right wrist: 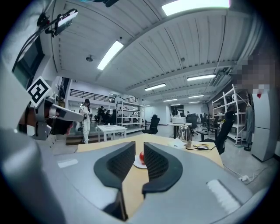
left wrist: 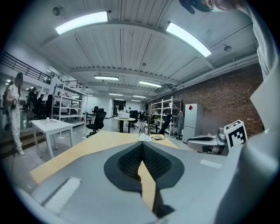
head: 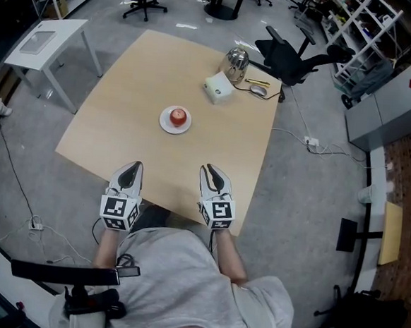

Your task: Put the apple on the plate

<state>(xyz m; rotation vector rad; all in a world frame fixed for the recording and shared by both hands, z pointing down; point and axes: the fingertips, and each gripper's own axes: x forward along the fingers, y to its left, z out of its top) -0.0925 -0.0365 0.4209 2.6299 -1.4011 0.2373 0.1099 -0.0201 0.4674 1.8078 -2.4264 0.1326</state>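
A red apple (head: 178, 116) rests on a small white plate (head: 164, 124) near the middle of the light wooden table (head: 126, 97). Both grippers hover over the table's near edge, well short of the plate. My left gripper (head: 135, 166) has its jaws closed tip to tip with nothing between them, as the left gripper view (left wrist: 142, 146) confirms. My right gripper (head: 209, 168) points toward the plate. In the right gripper view (right wrist: 139, 145) its jaws stand a narrow gap apart and empty, and the apple (right wrist: 141, 156) and plate (right wrist: 137, 166) show far off through that gap.
At the table's far right corner stand a metal kettle (head: 236, 62), a white box (head: 218, 88) and a computer mouse (head: 258, 90). A black office chair (head: 292, 57) is behind that corner. A white side table (head: 49, 41) stands to the left.
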